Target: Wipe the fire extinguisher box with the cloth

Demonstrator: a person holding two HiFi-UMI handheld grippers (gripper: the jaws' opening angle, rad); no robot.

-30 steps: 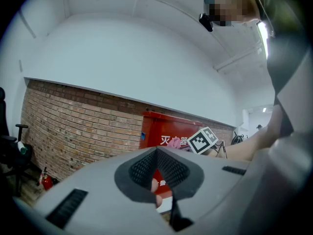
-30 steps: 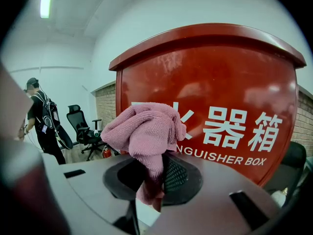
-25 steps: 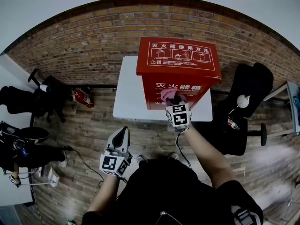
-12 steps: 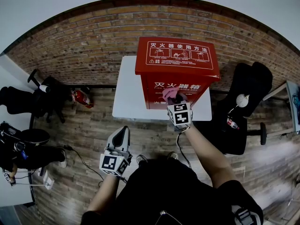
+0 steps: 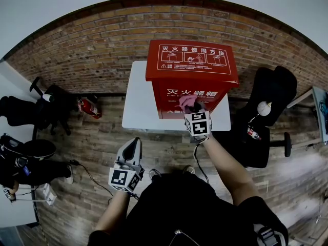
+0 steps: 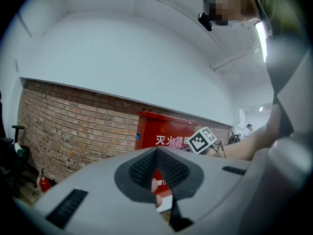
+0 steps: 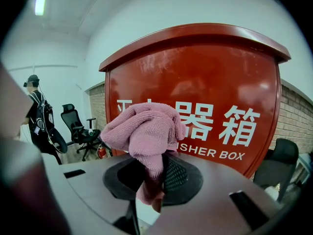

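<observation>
Two grippers worked apart: the right gripper [image 5: 191, 106] pinched the pink cloth [image 5: 186, 100] at the front of the red fire extinguisher box [image 5: 192, 60], while the left gripper [image 5: 134, 143] hung low, jaws together and empty.

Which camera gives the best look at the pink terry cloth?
The right gripper view: the pink terry cloth fills the centre, pinched in the right gripper before the red metal box. The head view shows a small pink patch; the left gripper view only a distant sliver.
</observation>
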